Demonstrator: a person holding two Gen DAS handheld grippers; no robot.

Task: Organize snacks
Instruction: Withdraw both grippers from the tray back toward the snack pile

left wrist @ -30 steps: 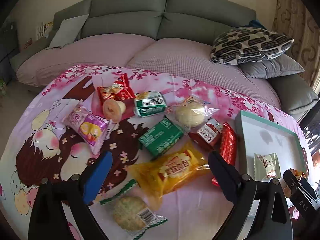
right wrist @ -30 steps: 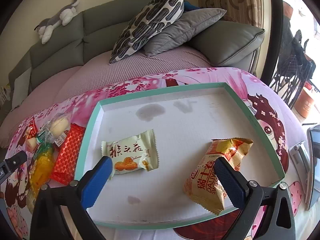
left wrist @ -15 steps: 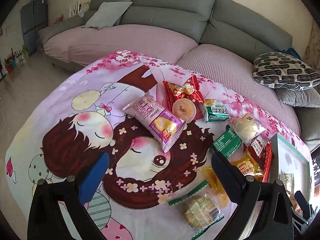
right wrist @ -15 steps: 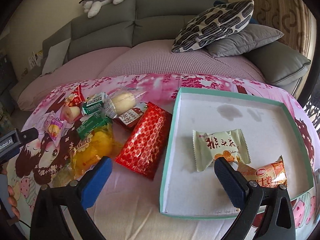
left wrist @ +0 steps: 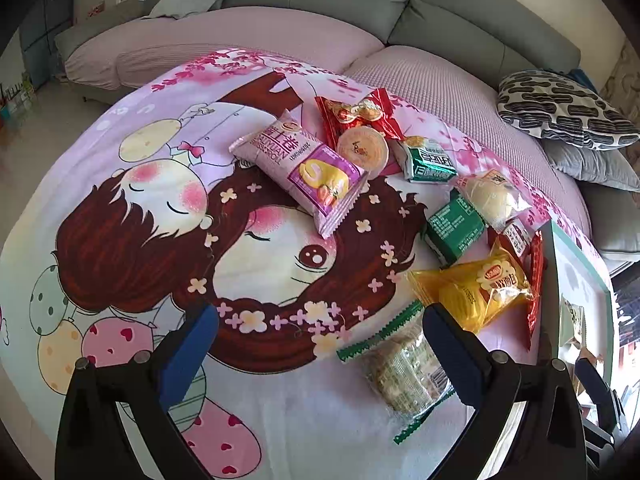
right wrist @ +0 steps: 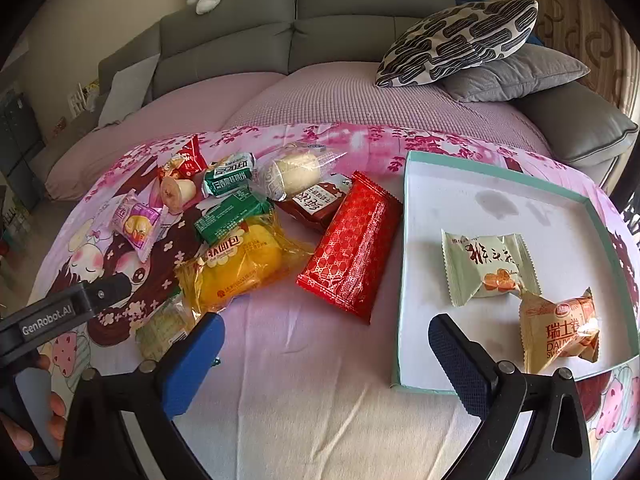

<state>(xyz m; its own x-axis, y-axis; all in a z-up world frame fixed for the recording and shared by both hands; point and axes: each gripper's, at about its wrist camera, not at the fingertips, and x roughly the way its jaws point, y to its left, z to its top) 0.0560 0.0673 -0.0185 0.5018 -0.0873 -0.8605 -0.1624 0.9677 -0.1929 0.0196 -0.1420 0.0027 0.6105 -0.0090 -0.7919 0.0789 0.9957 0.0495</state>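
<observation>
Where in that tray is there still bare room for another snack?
The teal-rimmed white tray is bare along its left and far sides, beyond the pale green packet. Its near right corner is crowded by the orange Swiss-roll packet. Left of the tray, snacks crowd together.

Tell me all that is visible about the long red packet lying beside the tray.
The red packet is a long, flat, glossy foil wrapper with a gold lattice pattern and crimped ends, apparently sealed. It lies flat and diagonal on the pink cartoon cloth, just left of the teal-rimmed tray. Its upper end overlaps a dark red packet. Neither gripper touches it.
</observation>
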